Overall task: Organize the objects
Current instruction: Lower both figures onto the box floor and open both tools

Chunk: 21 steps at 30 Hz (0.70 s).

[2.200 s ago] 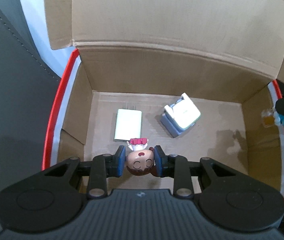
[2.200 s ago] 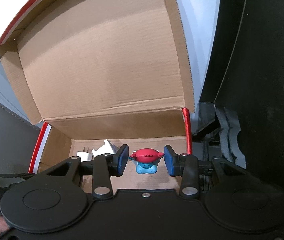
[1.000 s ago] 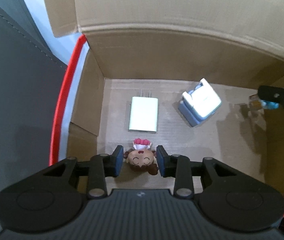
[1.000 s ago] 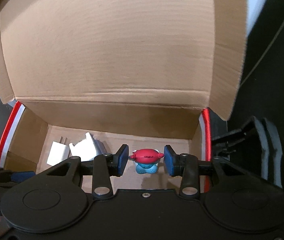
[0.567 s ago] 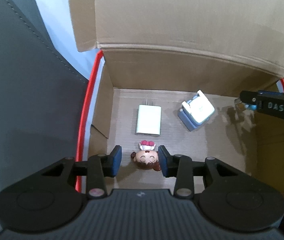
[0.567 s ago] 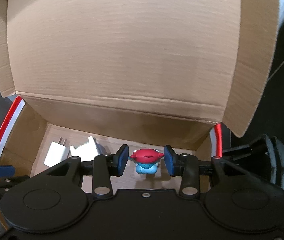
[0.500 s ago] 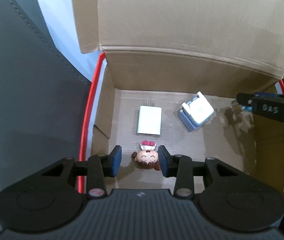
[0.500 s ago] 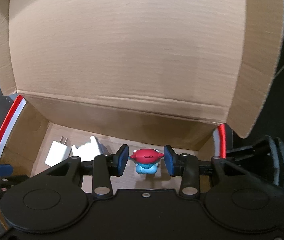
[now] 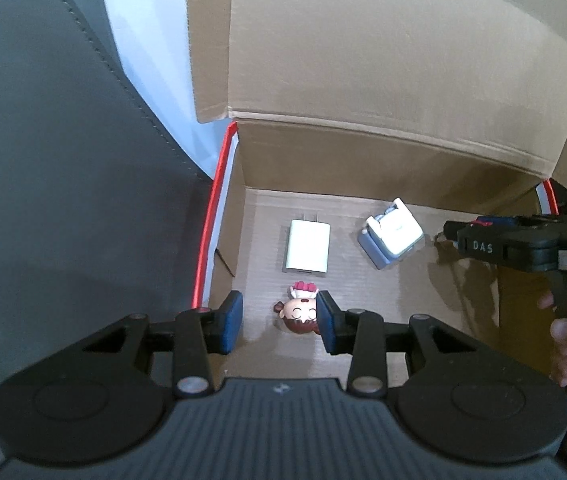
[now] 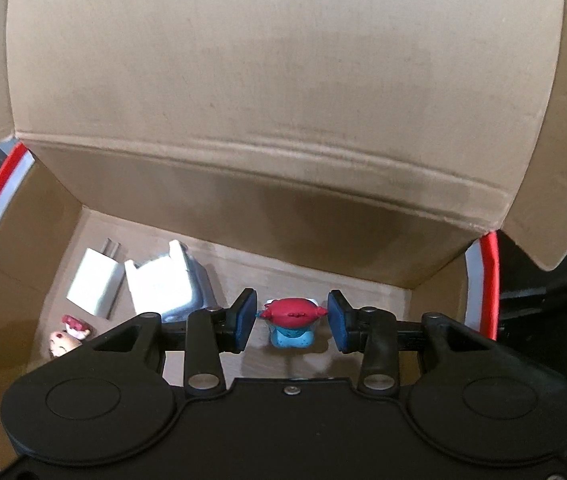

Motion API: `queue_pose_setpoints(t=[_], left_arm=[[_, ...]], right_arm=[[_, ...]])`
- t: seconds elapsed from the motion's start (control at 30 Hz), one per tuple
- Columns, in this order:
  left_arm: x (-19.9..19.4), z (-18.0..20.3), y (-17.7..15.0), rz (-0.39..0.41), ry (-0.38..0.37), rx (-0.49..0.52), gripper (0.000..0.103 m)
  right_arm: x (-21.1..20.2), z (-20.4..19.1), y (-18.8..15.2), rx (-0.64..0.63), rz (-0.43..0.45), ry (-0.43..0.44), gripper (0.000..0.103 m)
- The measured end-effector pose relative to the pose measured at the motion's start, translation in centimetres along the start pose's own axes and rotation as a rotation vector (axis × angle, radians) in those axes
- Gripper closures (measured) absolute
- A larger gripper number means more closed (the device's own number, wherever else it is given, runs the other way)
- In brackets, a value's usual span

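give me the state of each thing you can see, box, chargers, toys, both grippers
cardboard box: open, lid flap up
flat white charger: lying flat on box floor
folding-plug adapter: on box floor
brown-haired figurine: lying on box floor, released
left gripper: open
red-and-blue toy: held
right gripper: shut on toy

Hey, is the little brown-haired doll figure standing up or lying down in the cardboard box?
Lying down. The brown-haired doll figure lies on its back on the cardboard box floor, face up, between the open left gripper pads, untouched.

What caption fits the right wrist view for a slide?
Right gripper holds a red-and-blue toy over the open cardboard box, where two white chargers and a doll lie.
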<state>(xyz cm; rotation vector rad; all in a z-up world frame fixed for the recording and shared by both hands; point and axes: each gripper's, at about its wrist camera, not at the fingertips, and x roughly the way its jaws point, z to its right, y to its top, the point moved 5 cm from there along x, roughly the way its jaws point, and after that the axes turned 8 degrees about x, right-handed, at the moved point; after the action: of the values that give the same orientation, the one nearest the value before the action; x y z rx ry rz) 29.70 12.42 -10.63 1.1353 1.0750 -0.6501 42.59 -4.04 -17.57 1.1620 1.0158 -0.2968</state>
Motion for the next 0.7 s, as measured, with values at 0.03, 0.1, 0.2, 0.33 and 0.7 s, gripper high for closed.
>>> queue_pose_setpoints(t=[0.03, 0.1, 0.2, 0.33, 0.7], left_arm=[[-0.1, 0.0, 0.0, 0.003, -0.001, -0.003, 0.065], [-0.3, -0.1, 0.0, 0.007, 0.000, -0.009, 0.064], [-0.6, -0.2, 0.1, 0.008, -0.006, -0.023, 0.064], [-1.2, -0.1, 0.1, 0.011, -0.014, -0.025, 0.057], [-4.1, -0.1, 0.1, 0.101, -0.061, -0.047, 0.041]], right_arm=[[0.1, 0.0, 0.0, -0.001, -0.003, -0.004, 0.064], [0.4, -0.1, -0.1, -0.002, -0.010, -0.013, 0.063], [0.1, -0.4, 0.0, -0.005, -0.012, -0.005, 0.054], [-1.1, -0.2, 0.3, 0.010, 0.007, 0.010, 0.045], [-5.6, 0.5, 1.0, 0.076, 0.064, 0.073, 0.036]])
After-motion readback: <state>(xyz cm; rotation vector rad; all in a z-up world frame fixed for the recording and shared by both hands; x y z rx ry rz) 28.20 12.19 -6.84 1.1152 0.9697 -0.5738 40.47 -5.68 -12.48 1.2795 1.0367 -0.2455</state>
